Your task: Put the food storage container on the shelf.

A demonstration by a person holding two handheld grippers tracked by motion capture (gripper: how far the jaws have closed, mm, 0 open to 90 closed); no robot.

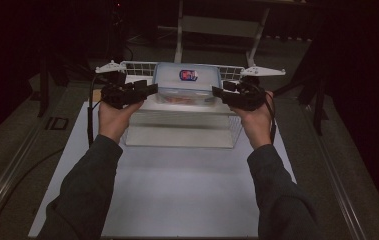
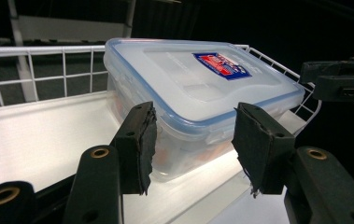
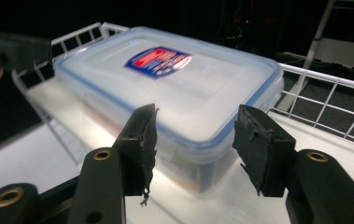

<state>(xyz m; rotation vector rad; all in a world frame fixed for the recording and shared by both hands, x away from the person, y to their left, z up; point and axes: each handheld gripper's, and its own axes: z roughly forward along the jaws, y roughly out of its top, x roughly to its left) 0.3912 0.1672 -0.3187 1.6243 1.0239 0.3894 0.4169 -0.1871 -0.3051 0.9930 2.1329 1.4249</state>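
A clear rectangular plastic food box [image 1: 187,84] with a blue-sealed frosted lid sits on the white wire-railed shelf [image 1: 182,112] at the counter's [image 1: 177,190] far edge; its red-and-blue label [image 2: 221,65] is unreadable; the left gripper [image 1: 149,90] and right gripper [image 1: 219,92] flank its ends, jaws open.

Overhead light falls brightly on the white bench [image 1: 177,190] while the room beyond its edges sinks into near black, the high view is soft and grainy, glare washes out the shelf [image 2: 48,135] beneath the lidded plastic box [image 2: 198,88], and the nearest gripper parts blur slightly.
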